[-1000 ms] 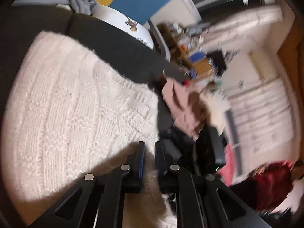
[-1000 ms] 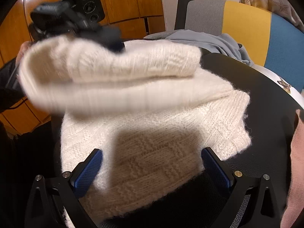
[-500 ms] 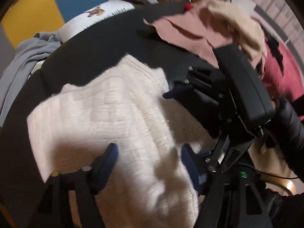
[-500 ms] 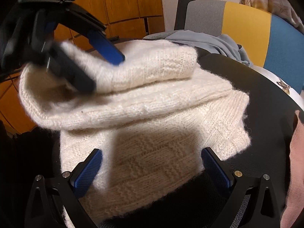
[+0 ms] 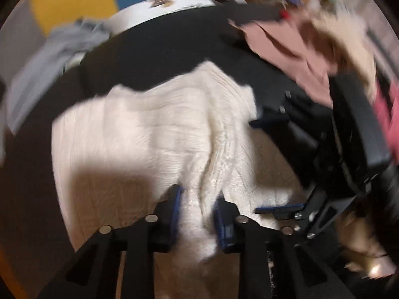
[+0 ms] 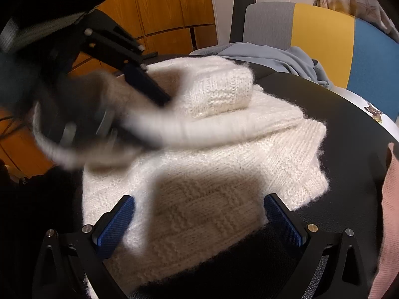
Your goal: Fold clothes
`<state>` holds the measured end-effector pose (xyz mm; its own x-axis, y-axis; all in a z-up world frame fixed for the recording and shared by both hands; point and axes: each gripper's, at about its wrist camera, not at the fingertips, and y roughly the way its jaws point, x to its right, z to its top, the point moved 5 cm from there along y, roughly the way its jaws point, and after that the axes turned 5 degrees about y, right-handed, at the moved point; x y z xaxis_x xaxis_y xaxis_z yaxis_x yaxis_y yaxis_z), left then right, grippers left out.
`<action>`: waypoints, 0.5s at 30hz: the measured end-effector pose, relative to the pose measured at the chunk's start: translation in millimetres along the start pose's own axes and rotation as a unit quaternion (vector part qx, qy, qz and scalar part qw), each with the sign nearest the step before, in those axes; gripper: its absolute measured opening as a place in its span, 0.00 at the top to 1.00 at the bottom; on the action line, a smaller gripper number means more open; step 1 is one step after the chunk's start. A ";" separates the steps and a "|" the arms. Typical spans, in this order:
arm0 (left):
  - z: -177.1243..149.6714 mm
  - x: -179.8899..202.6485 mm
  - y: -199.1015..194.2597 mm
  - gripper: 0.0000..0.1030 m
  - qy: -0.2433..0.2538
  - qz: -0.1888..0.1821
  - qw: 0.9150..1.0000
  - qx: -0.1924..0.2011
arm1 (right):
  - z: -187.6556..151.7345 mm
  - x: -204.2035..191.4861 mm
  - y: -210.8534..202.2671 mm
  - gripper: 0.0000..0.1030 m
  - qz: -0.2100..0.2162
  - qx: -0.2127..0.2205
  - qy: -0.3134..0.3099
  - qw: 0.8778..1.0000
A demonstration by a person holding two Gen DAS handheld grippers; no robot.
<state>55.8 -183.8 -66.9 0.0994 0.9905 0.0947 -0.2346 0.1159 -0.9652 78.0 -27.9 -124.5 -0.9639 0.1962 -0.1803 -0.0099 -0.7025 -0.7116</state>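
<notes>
A cream knitted sweater (image 5: pixel 149 129) lies partly folded on a round black table (image 5: pixel 149 57). My left gripper (image 5: pixel 197 196) points steeply down at it; its jaws are closing and the blue pads pinch a raised ridge of the knit. In the right wrist view one of that gripper's fingers (image 6: pixel 147 84) shows blurred at the sweater's (image 6: pixel 224 154) left side, above the folded-over sleeve. My right gripper (image 6: pixel 199 214) hangs open above the sweater's near edge with nothing gripped. The same gripper (image 5: pixel 274 165) is seen in the left wrist view.
A pink garment (image 5: pixel 286 42) lies heaped at the table's right side, its edge (image 6: pixel 391 211) close to my right gripper. A grey-blue garment (image 6: pixel 274 57) drapes over the far edge by a grey, yellow and blue chair (image 6: pixel 321 32). Wooden cabinets (image 6: pixel 162 12) stand behind.
My left gripper let go, opened wide over the sweater and tipped downward, then narrowed onto a ridge of the knit. The right gripper has kept still and open.
</notes>
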 end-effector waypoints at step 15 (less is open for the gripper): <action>-11.6 -32.9 -49.4 0.89 -0.245 -0.417 0.839 0.248 | 0.5 -2.5 4.0 0.00 -0.014 -0.005 -0.009 1.000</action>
<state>75.3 -222.9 -25.3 0.0485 0.4472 0.8931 -0.6667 0.6803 -0.3044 80.2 -31.5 -126.6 -0.9677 0.2036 -0.1486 -0.0341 -0.6898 -0.7232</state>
